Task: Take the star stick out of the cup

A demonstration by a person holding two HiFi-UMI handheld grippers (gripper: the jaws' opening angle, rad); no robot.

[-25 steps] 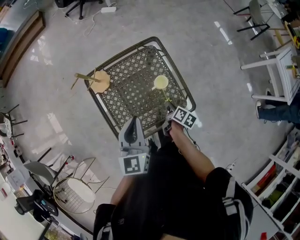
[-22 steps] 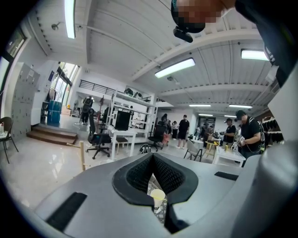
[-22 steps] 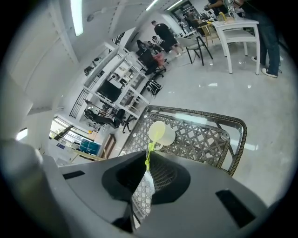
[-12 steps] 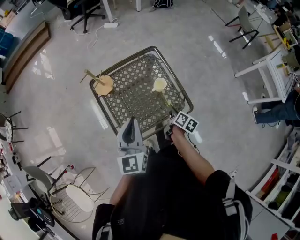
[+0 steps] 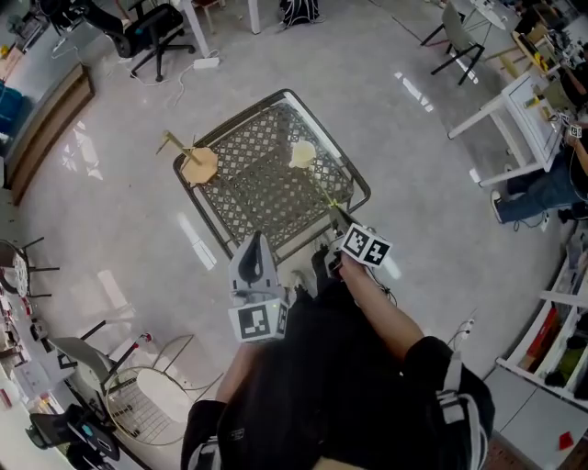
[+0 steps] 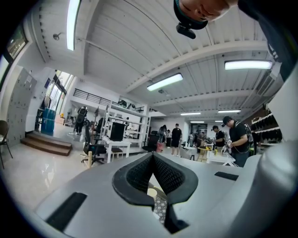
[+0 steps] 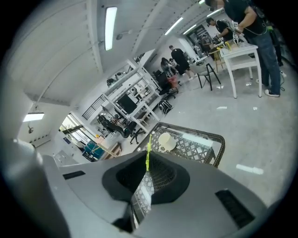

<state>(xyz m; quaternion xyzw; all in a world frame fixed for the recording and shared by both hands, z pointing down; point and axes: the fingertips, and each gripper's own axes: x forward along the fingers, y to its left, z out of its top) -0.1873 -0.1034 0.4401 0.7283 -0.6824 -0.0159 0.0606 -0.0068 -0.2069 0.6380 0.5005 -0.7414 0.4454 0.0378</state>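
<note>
A pale yellow cup stands on the metal lattice table, toward its far right side. The thin yellow-green star stick is out of the cup and lies over the table's near right corner. My right gripper is shut on its lower end. In the right gripper view the star stick rises from the shut right gripper, with the cup beyond it. My left gripper hovers at the table's near edge, shut and holding nothing. The left gripper has its tips meeting in its own view.
A round wooden piece with sticks sits at the table's left corner. An office chair stands far left. White tables and a person are at the right. A wire basket lies lower left.
The right gripper has drawn the star stick away from the cup toward the table's near corner; a second ago the stick still reached the cup. The left gripper has hardly moved.
</note>
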